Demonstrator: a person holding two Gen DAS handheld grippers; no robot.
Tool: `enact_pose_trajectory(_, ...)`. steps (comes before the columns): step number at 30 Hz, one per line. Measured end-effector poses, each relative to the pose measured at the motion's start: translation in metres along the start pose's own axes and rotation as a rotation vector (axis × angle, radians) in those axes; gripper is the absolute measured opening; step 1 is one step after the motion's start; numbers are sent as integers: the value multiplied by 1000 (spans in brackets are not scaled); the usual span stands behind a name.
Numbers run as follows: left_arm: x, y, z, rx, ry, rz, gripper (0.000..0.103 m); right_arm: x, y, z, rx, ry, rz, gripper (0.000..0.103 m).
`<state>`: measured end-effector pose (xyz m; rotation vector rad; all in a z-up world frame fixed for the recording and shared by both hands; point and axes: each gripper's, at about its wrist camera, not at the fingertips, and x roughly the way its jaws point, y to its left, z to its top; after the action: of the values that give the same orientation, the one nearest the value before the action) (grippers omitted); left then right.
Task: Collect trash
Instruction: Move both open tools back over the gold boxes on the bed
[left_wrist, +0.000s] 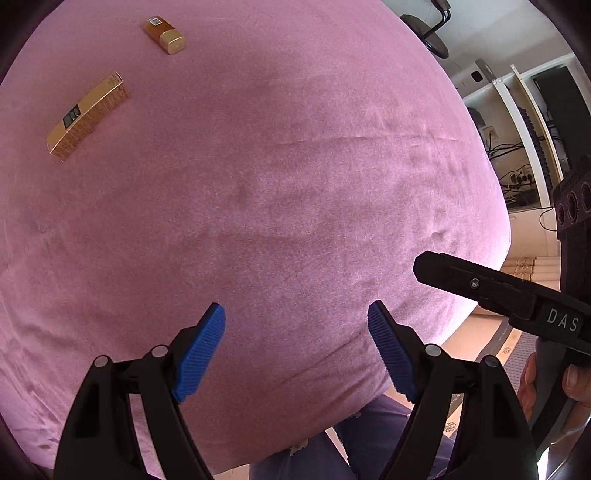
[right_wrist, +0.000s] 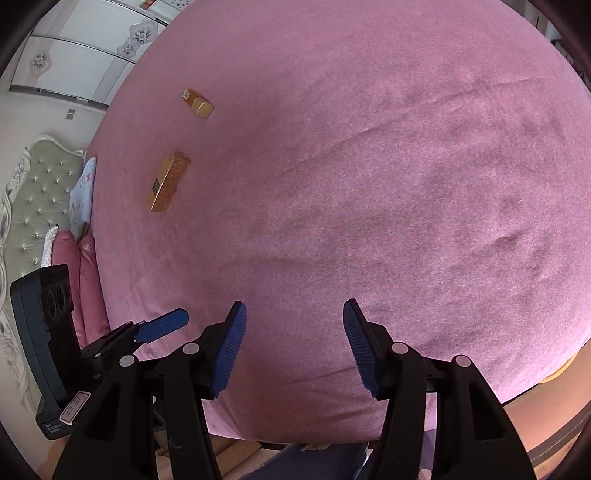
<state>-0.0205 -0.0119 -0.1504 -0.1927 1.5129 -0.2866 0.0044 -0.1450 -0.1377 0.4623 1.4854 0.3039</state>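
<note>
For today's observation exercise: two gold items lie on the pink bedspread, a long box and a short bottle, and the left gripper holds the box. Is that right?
Not quite. The left gripper holds nothing; the left wrist view shows its jaws open and empty. The long box and short bottle both lie on the pink bedspread.

The pink bed (left_wrist: 295, 184) runs past the left and bottom rims of the left wrist view, so its far edges are unseen; the print on the long gold box (left_wrist: 88, 116) near the bed's far left edge is too small to read; so is the label on the small amber bottle (left_wrist: 164, 35) beyond it; the right gripper (left_wrist: 417, 267) shows only one dark finger, its other finger cut off by the right rim; the hand (left_wrist: 554, 384) beneath it is partly hidden behind the handle; the headboard (right_wrist: 40, 192) is cut by the left rim of the right wrist view.
</note>
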Motion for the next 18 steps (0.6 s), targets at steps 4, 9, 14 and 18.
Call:
enact_pose_trajectory(4,-5,19,11,-10,-9,5,79,12,28,19,-64,16,-14,53)
enact_pose_trajectory(9,-8,42,25,-7,-8,31,79,31,57,46,-115,39,-21,54)
enact_pose_trajectory(14,-11,66,47,6,-1,76,79,52,83,75,-159,67,-11,54)
enact_pose_trajectory(18,-12,86,71,19,8,109,79,69,102,99,-176,91,-4,54)
